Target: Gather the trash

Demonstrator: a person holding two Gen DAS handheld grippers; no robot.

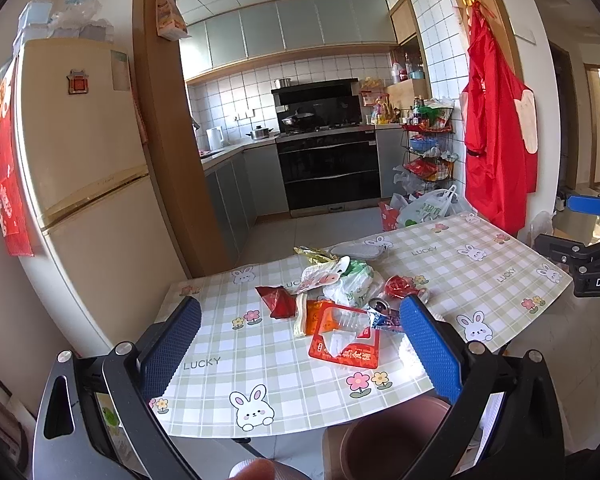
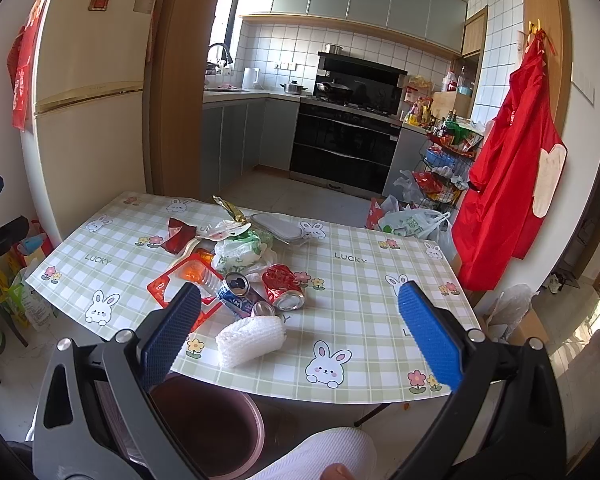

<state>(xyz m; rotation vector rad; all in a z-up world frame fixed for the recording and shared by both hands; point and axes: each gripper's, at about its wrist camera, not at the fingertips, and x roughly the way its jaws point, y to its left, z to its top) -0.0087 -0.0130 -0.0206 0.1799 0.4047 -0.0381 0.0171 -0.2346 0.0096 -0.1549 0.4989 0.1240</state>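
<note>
A heap of trash lies mid-table: a red-orange snack pouch [image 1: 342,340] [image 2: 172,284], a dark red wrapper [image 1: 278,300] [image 2: 178,236], a white-green plastic bag [image 1: 350,284] [image 2: 236,250], a gold wrapper [image 1: 314,255] [image 2: 230,208], a crushed blue can [image 1: 382,314] [image 2: 240,294], a crushed red can [image 1: 400,286] [image 2: 284,286] and white foam netting [image 2: 252,338]. My left gripper [image 1: 300,348] is open and empty above the table's near edge, short of the pouch. My right gripper [image 2: 300,332] is open and empty, above the near edge with the netting between its fingers' line.
The table carries a green checked bunny cloth [image 1: 236,364] [image 2: 360,292]. A brown bin [image 1: 384,436] [image 2: 208,428] stands on the floor under the near edge. A grey pad [image 2: 278,226] lies behind the heap. A fridge stands left, bags and a rack right.
</note>
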